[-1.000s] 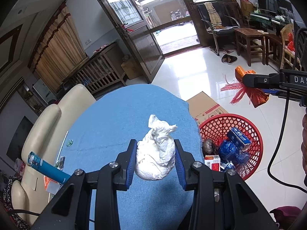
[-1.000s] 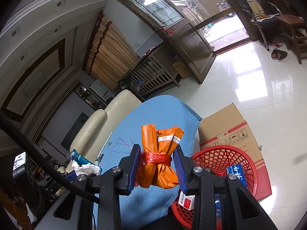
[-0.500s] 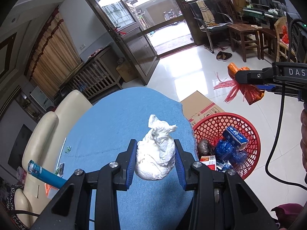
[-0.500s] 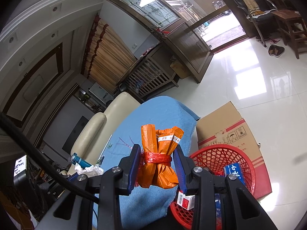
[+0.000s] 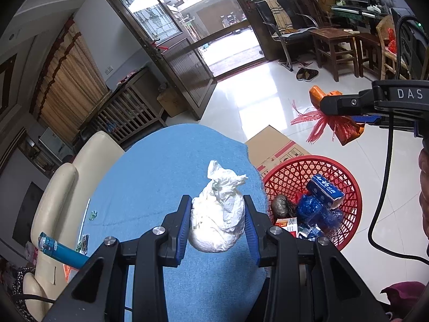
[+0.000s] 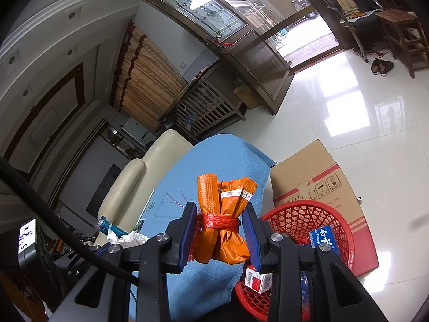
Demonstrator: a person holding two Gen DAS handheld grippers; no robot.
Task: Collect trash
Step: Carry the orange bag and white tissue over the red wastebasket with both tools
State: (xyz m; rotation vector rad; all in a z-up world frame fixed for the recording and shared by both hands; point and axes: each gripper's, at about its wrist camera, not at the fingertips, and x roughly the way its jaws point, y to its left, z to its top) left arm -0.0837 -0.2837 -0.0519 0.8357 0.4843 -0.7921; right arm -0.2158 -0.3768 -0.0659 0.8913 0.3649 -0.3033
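Note:
My left gripper [image 5: 217, 216] is shut on a crumpled white paper wad [image 5: 218, 214], held above the blue cloth [image 5: 161, 177]. My right gripper [image 6: 219, 230] is shut on an orange wrapper bundle [image 6: 224, 222] tied with red string. In the left wrist view that bundle [image 5: 346, 130] hangs in the air above the floor beyond the red basket [image 5: 346, 171], with the right gripper [image 5: 346, 112] reaching in from the right. The red basket [image 6: 300, 214] stands on the floor beside the cloth's edge and holds several boxes and wrappers.
A cardboard box [image 5: 276, 147] lies flat on the floor behind the basket. A blue tube [image 5: 64, 252] and small scraps [image 5: 92, 214] rest at the cloth's left side, next to a cream sofa [image 5: 64, 187]. Wooden chairs and a stool [image 5: 335, 45] stand far right.
The left gripper with the white wad has shifted slightly toward the basket, which sits nearer the view's middle now. The right gripper and its orange bundle have hardly moved.

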